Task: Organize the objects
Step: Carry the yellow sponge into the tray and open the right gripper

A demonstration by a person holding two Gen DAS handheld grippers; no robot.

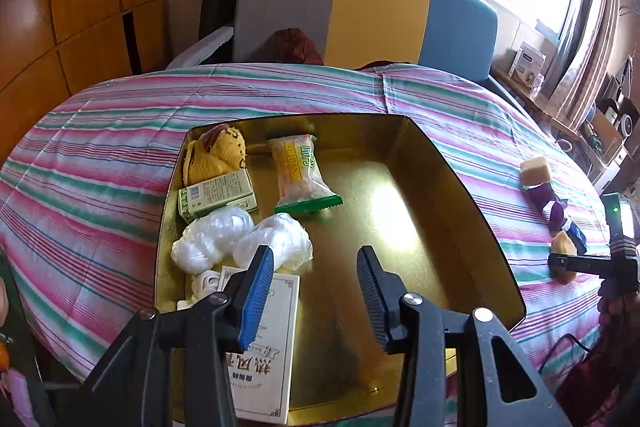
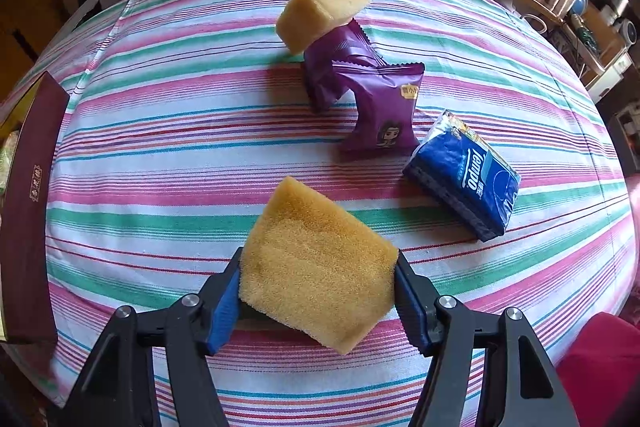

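Left tongs [image 1: 316, 291] hung open above gold tray [image 1: 460, 163] holding seven items. Right tongs [image 2: 318, 291] gripped one sponge [image 2: 316, 267], long axis 11 to 5 o'clock. At 12: second sponge [image 2: 320, 11], two purple packets [image 2: 384, 107]; at 2, one tissue pack [image 2: 464, 175].

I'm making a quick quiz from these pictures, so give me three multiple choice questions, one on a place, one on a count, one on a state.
1. Where does the green-edged snack packet lie?
A. in the gold tray
B. on the striped cloth
C. on the chair

2. How many purple packets lie on the cloth?
A. one
B. two
C. four

3. What are the right tongs doing?
A. hanging open, empty
B. gripping a tissue pack
C. gripping the yellow sponge

Key: 1 A, it rests on the tray floor. 2 B, two overlap. 3 C, both fingers press the sponge's sides.
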